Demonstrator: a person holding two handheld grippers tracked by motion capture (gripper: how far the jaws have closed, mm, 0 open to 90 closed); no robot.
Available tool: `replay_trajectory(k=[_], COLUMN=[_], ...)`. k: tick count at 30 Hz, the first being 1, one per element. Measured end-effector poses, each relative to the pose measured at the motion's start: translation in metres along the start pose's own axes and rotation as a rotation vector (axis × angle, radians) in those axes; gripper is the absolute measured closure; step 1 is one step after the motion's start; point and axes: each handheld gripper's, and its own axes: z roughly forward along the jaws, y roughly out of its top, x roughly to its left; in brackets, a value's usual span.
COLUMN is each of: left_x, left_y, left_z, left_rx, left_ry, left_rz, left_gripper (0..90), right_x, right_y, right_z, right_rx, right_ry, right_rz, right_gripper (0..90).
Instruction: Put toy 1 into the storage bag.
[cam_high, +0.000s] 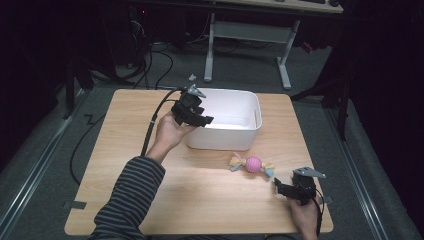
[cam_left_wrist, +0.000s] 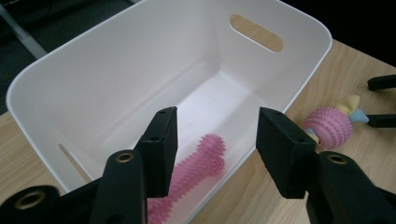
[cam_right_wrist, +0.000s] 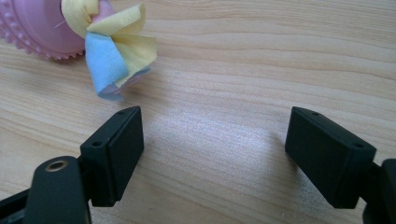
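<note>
Spiked pink ball toy (cam_high: 253, 164) with yellow and blue cloth tails lies bare on the wooden table (cam_high: 200, 200), its long axis running roughly across the table. I hold my right gripper (cam_high: 289, 188) nearer: the toy sits just ahead of its jaws and off to their left, one tail near the left jaw, not touching. Its jaws stand wide apart, empty. My left gripper (cam_high: 196, 118) hovers over the white bin (cam_high: 247, 140), jaws also apart, with a pink spiked bone toy (cam_left_wrist: 196, 165) on the bin floor below them.
</note>
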Motion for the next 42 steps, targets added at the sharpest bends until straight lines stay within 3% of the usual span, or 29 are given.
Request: replay_trajectory(k=[10, 21, 29, 35, 42], left_x=[0.003, 0.007, 0.012, 0.012, 0.009], left_y=[-0.014, -0.046, -0.067, -0.079, -0.092], left_z=[-0.026, -0.054, -0.068, -0.075, -0.086], left_rx=[-0.059, -0.083, -0.094, -0.091, -0.137], left_ry=[0.031, 0.09, 0.117, 0.134, 0.136], left_rz=[-0.026, -0.087, -0.138, -0.147, -0.179], left_gripper=[39.4, 37.7, 37.4, 37.1, 35.6], right_x=[0.0, 0.0, 0.001, 0.001, 0.001], right_y=[0.0, 0.0, 0.0, 0.0, 0.0], right_z=[0.0, 0.0, 0.0, 0.0, 0.0], right_rx=[0.0, -0.002, -0.002, -0.003, -0.003], right_ry=[-0.001, 0.0, 0.001, 0.002, 0.003], right_rz=[-0.001, -0.004, -0.005, -0.009, -0.009], right_gripper=[19.5, 19.5, 19.6, 19.6, 19.6])
